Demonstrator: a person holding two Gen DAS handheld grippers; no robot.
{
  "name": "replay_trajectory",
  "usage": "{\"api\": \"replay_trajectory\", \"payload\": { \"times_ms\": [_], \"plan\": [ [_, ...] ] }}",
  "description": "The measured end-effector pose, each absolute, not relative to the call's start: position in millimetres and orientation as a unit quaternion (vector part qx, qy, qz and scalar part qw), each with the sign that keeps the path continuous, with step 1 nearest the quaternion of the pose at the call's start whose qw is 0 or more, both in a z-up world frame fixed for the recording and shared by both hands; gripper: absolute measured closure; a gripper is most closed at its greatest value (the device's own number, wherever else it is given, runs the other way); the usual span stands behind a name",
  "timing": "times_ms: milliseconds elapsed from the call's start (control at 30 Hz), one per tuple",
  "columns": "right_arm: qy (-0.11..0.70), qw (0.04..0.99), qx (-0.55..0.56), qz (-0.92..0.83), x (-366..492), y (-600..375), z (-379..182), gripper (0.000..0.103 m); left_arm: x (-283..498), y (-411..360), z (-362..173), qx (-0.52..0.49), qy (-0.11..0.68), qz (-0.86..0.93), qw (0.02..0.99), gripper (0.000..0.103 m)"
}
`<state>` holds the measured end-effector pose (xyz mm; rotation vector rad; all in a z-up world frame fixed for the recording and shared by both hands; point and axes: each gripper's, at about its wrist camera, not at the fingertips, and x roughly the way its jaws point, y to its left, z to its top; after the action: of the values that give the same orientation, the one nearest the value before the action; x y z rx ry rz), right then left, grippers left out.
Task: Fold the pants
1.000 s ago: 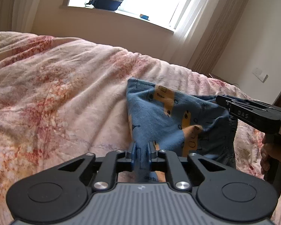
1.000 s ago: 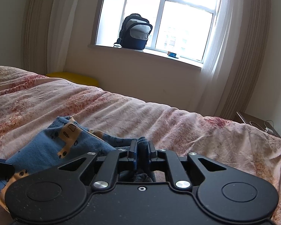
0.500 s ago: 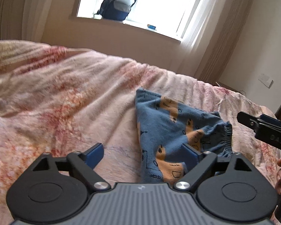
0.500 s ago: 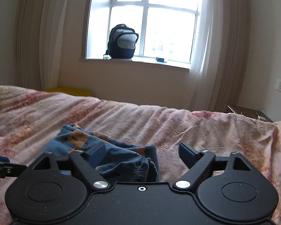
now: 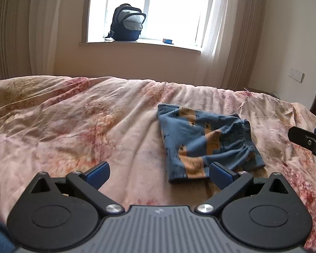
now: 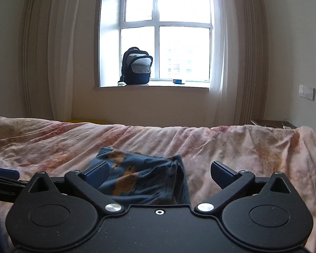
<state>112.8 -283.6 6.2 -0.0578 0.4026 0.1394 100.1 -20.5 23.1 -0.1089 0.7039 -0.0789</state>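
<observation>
The blue pants with orange prints (image 5: 206, 143) lie folded into a small bundle on the pink floral bedspread (image 5: 78, 130). My left gripper (image 5: 158, 174) is open and empty, just in front of the bundle's near left corner. My right gripper (image 6: 159, 174) is open and empty, with the pants (image 6: 141, 175) lying between and beyond its fingers. A tip of the right gripper shows at the right edge of the left wrist view (image 5: 305, 140). The left gripper's blue fingertip shows at the left edge of the right wrist view (image 6: 4, 174).
A dark backpack (image 6: 137, 66) and a small blue box (image 6: 178, 81) sit on the windowsill beyond the bed. Curtains hang at both sides of the window. A dark bedside table (image 6: 269, 124) with cables stands at the far right.
Both grippers opened and let go of the pants, then drew back from them. The pants now lie flat on the bed.
</observation>
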Motion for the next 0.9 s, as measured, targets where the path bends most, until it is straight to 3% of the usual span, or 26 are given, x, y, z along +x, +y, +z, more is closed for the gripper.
{"api": "replay_trajectory", "payload": {
  "times_ms": [233,500,900],
  "plan": [
    [0.209,0.976,0.009,0.062,68,-288,4,0.001,66,-24,22,-0.025,0.327,-0.038,0.944,0.000],
    [0.201,0.978,-0.036,0.043,31,-289,-19,0.001,48,-36,-3,0.012,0.341,-0.048,0.939,0.000],
    [0.218,0.976,-0.013,0.013,35,-297,-32,0.001,49,-45,-10,0.031,0.346,-0.058,0.936,0.000]
  ]
}}
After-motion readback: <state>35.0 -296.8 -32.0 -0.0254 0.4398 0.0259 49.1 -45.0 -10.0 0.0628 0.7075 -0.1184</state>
